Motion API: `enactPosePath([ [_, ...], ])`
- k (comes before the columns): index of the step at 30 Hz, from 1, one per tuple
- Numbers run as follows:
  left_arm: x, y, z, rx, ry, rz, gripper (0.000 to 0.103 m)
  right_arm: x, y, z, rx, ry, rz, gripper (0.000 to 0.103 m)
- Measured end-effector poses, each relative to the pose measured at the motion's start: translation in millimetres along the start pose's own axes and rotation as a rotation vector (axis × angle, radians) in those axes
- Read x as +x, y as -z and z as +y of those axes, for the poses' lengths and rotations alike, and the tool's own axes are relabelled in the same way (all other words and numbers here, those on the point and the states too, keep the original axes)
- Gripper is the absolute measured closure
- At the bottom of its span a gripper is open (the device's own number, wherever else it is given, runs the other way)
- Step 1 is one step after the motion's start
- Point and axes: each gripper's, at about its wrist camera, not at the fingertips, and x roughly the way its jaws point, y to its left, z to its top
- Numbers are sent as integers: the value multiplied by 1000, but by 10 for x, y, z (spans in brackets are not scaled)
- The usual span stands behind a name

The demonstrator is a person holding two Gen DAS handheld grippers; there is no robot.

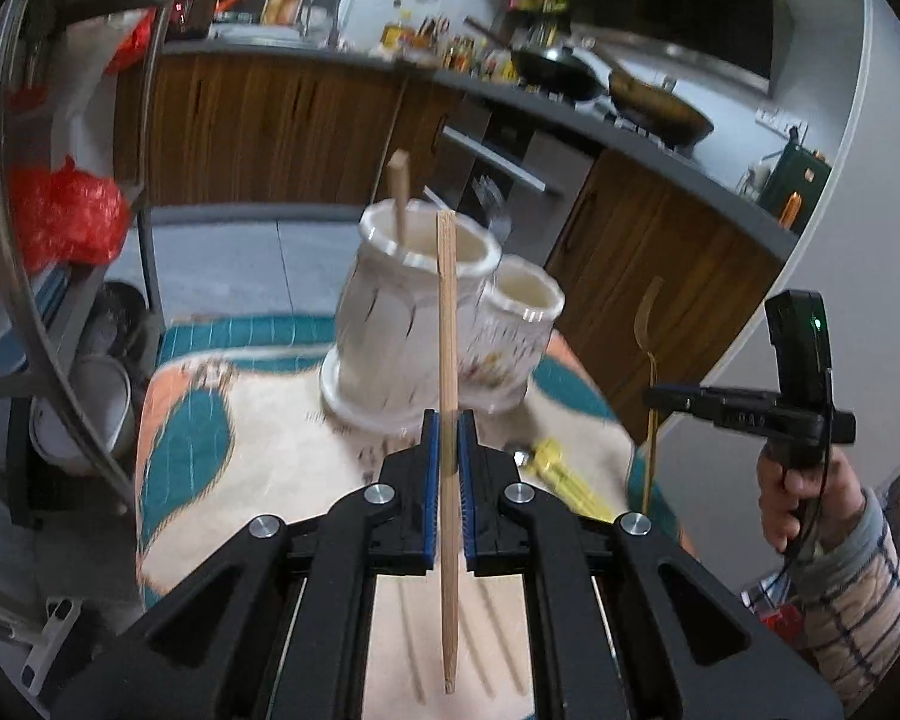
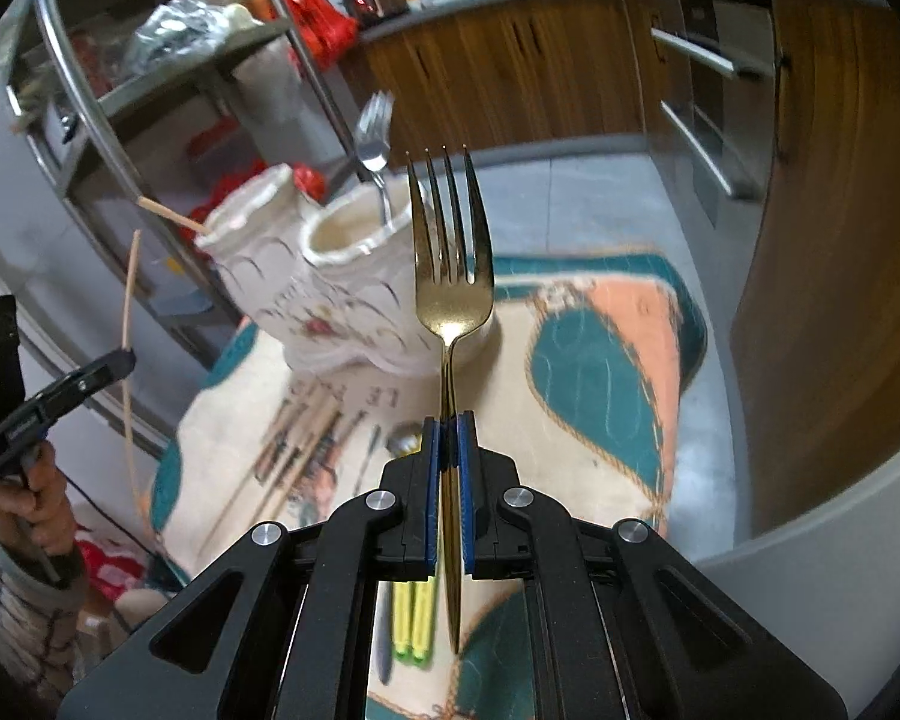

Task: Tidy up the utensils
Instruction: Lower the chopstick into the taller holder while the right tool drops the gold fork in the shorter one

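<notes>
A: You're in a kitchen, wooden cabinets under a dark counter, pans on the hob, a metal rack off to one side. Your bench [image 2: 600, 360] wears a cream cloth with teal and salmon patches.

B: Left gripper [image 1: 448, 441], jaws clamped on a wooden chopstick [image 1: 447, 324]. It stands near upright, long axis running straight up past the big white holder [image 1: 402, 324] at the far edge.

A: Right gripper [image 2: 448, 444], jaws tight on the gold fork [image 2: 450, 276], tines up, handle hanging down through them.

B: The smaller holder [image 2: 354, 276] sits touching the big one, with a silver fork [image 2: 373, 144] in it. One chopstick already leans in the big holder.

A: More chopsticks [image 2: 294, 450] lie flat on the cloth, mid-bench, yellow-handled pieces [image 2: 414, 618] near your edge.

B: Both holders sit directly beyond your raised utensils.
</notes>
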Motion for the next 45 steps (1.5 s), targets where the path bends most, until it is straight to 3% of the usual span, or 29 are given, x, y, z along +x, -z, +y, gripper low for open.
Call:
enactPosePath([
  [16,35,-788,-425,54,-13,-309,97,-337,-559,498,-103,-18,-194,96],
  [20,129,-973,-476,65,-36,-368,97,-335,-751,576,-113,-38,-226,96],
  [27,282,-1181,-570,125,-151,-448,97,-304,-1036,629,-121,-66,-294,96],
  [38,644,-1197,-500,151,-229,-493,97,-61,-1359,680,-124,-28,-401,96],
  [45,860,-946,-486,177,-254,-471,97,310,-1257,631,-132,41,-375,96],
])
